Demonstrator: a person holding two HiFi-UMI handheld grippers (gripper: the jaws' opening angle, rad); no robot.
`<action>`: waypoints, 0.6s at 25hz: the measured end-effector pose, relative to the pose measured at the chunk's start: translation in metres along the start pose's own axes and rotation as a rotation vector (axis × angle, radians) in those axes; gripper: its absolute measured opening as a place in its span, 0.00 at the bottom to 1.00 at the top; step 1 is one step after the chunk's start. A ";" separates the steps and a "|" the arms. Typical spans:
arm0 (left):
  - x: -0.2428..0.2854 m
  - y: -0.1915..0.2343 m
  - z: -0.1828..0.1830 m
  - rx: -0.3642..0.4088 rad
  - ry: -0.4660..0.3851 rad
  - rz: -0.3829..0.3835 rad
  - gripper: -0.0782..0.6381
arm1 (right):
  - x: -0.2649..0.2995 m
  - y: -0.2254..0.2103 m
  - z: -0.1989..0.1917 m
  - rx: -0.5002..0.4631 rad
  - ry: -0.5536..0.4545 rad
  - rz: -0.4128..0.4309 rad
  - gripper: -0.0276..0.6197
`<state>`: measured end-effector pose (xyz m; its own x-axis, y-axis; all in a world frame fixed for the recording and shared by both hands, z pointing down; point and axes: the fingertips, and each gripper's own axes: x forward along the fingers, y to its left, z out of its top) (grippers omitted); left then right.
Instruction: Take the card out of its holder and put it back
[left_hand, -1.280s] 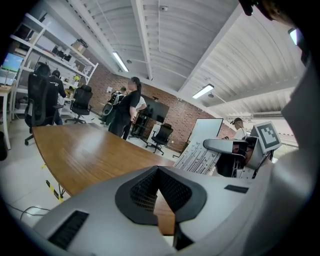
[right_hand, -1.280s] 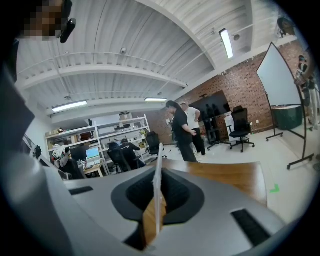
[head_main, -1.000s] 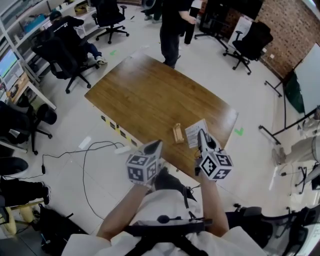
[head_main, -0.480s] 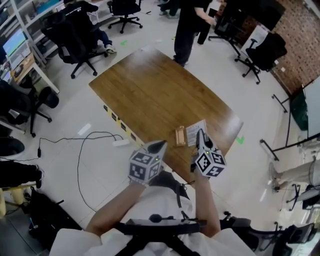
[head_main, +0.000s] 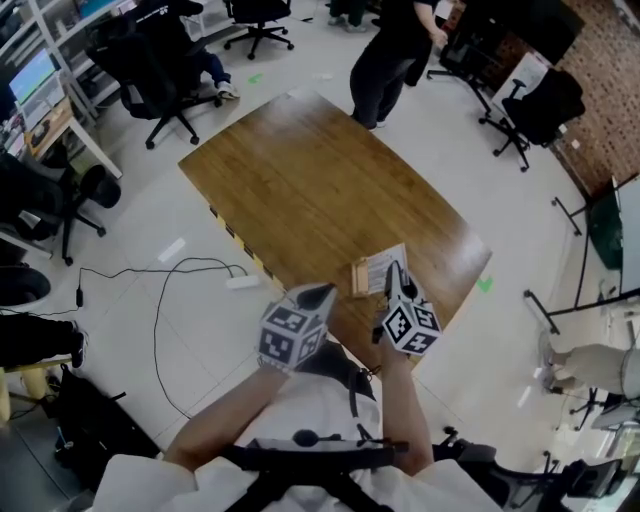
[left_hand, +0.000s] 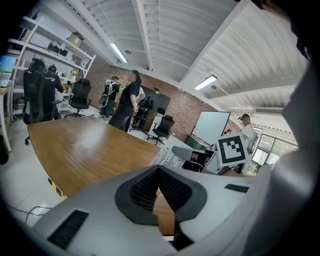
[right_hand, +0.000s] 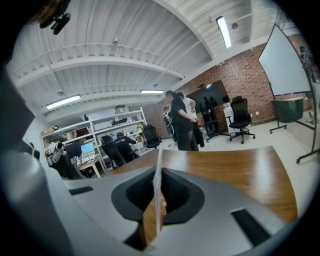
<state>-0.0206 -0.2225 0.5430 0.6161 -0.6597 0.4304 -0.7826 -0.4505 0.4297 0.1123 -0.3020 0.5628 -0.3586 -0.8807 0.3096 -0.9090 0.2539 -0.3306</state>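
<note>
At the near edge of the wooden table (head_main: 300, 190), two grippers are seen. The left gripper (head_main: 318, 293) is closed on nothing, while the single card (head_main: 386, 266) is pinched edge-on in the right gripper (head_main: 396, 275), just beside the one wooden holder (head_main: 358, 277). Re-seating is judged to be in hand. For that, the card's lower edge must be lined up with the slot.

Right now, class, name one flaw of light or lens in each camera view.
Head view: the wide lens bows the table edges. Left gripper view: dark rounded corners, pale glare on the table, left tongs looming large. Right gripper view: ceiling lamp blown out; the card in the right tongs shows only as a thin edge.
</note>
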 end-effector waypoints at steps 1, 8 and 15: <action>0.000 0.002 0.000 -0.003 0.001 0.005 0.10 | 0.002 -0.001 -0.002 0.002 0.002 -0.004 0.07; -0.001 0.014 -0.002 -0.022 0.011 0.031 0.10 | 0.013 -0.011 -0.014 0.015 0.016 -0.032 0.07; -0.004 0.021 -0.004 -0.029 0.015 0.039 0.10 | 0.015 -0.016 -0.024 0.032 0.027 -0.056 0.07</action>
<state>-0.0392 -0.2273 0.5538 0.5863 -0.6672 0.4595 -0.8035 -0.4065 0.4349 0.1165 -0.3095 0.5935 -0.3131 -0.8820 0.3522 -0.9206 0.1909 -0.3405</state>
